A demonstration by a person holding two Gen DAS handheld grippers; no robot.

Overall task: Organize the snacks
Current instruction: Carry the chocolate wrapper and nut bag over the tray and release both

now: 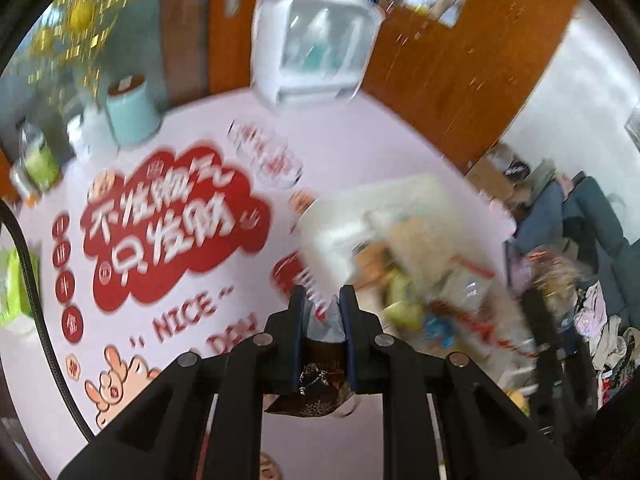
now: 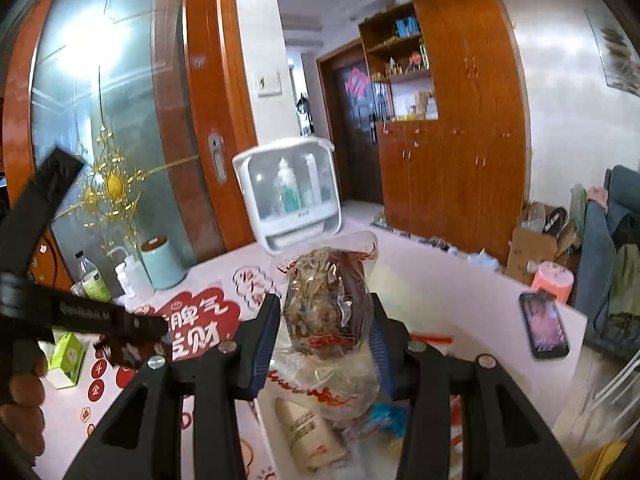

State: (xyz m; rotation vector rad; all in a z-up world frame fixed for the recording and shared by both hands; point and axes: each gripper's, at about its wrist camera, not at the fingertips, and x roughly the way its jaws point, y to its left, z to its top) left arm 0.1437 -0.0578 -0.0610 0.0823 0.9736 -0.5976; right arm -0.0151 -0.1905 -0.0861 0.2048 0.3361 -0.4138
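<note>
My left gripper (image 1: 323, 300) is shut on a small dark brown snack packet (image 1: 320, 384) and holds it above the pink table; the view is blurred. It also shows in the right wrist view (image 2: 132, 330) at the left, with the dark packet (image 2: 128, 352) in its tip. My right gripper (image 2: 326, 308) is shut on a clear bag of brown dried snacks (image 2: 326, 304) with red print, held above a white bin (image 2: 460, 300) with several snack packets (image 2: 308, 432) inside. The bin (image 1: 360, 208) lies to the right of my left gripper.
The pink table cover (image 1: 192, 320) has red printed characters. A white box with bottles (image 2: 290, 196), a light blue canister (image 2: 162, 264), a small bottle (image 2: 94, 280) and a green carton (image 2: 68, 360) stand on it. A phone (image 2: 544, 330) lies at the table's right edge.
</note>
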